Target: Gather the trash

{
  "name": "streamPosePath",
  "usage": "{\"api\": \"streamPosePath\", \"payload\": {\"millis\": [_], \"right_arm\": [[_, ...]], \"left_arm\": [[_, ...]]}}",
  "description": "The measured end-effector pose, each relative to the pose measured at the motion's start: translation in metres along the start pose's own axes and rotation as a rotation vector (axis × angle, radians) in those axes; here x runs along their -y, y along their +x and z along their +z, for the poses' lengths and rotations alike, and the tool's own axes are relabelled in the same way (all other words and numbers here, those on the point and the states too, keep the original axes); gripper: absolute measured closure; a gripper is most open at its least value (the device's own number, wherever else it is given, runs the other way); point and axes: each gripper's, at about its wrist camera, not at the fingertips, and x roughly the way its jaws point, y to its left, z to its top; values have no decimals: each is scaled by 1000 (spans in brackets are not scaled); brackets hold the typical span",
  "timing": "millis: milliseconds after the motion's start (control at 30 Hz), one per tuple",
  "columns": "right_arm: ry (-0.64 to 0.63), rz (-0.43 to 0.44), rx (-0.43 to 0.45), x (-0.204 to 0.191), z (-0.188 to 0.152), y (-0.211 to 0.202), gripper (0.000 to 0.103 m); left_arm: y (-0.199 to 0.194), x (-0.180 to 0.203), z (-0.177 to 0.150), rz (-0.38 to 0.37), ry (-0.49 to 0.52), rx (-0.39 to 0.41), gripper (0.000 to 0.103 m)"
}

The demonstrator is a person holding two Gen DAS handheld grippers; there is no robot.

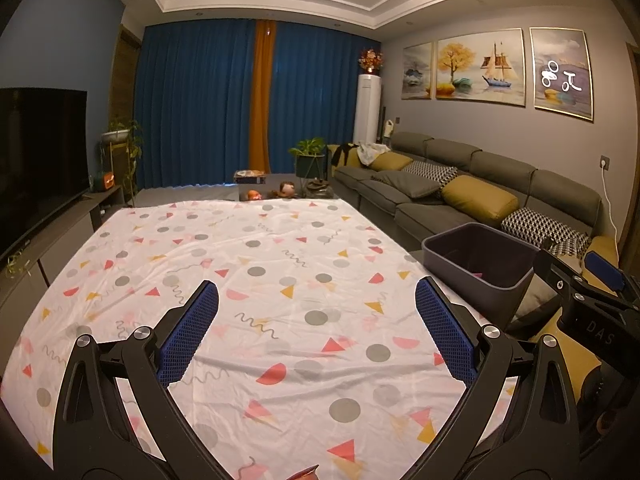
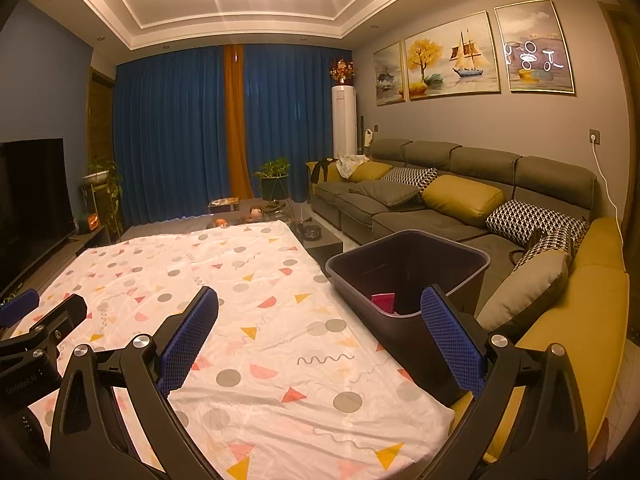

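One dark bin [image 2: 404, 276] is seen at the right edge of the counter [image 1: 256, 280], which is draped in a patterned cloth. One pink scrap [image 2: 383, 301] lies inside the bin. Both the left hand-held gripper [image 1: 316, 316] and the right hand-held gripper [image 2: 320, 320] are held apart and empty above the cloth. One reddish piece [image 1: 306, 472] is glimpsed at the counter's near edge; it is probably best approached low, with the fingers kept wide until it is straddled.

The left gripper [image 1: 316, 300] hovers with its blue-padded fingers [image 1: 192, 332] spread wide, holding nothing. The right gripper [image 2: 320, 308] is likewise wide apart and empty, just beside it.
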Motion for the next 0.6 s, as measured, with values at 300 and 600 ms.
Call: {"api": "streamPosePath", "payload": {"millis": [300, 600], "right_arm": [[-1, 1, 2, -1, 1, 0, 6], [0, 3, 5, -1, 2, 0, 6]], "left_arm": [[0, 0, 0, -1, 1, 0, 6], [-1, 1, 0, -5, 1, 0, 6]]}}
